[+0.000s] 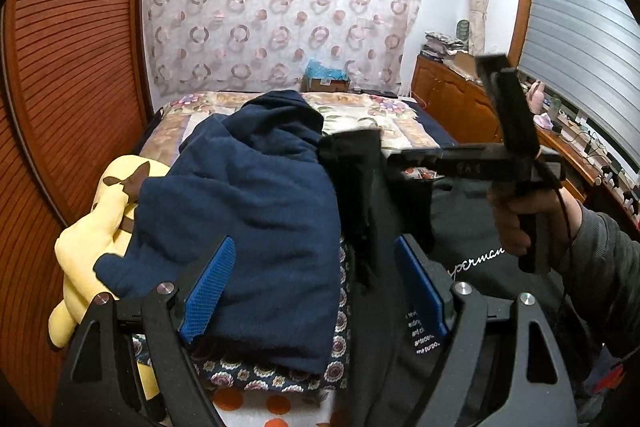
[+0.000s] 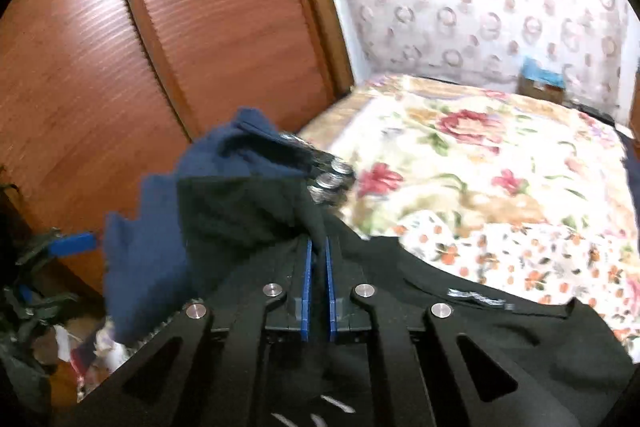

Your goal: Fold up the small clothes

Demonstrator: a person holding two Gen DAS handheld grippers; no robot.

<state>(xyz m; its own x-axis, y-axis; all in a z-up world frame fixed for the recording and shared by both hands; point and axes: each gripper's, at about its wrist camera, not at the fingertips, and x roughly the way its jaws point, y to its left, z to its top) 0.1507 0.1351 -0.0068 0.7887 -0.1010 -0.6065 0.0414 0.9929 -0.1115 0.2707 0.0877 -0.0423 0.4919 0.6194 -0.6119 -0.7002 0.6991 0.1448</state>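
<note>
Black cloth fills the near part of both views: a black shirt [image 2: 460,315] with white lettering lies on the bed [image 2: 500,167], and the right hand-held gripper [image 2: 318,259] has its blue pads pressed together on a fold of it, pulling the fabric up toward 12 o'clock. The left hand-held gripper [image 1: 316,287] has its pads wide apart and holds nothing. A navy garment [image 1: 248,211] is heaped just ahead of it, from 10 to 12 o'clock, while the black shirt is at its 2 o'clock. I judge the left one is nearer to the free shirt edge, so it should turn right to take it.
</note>
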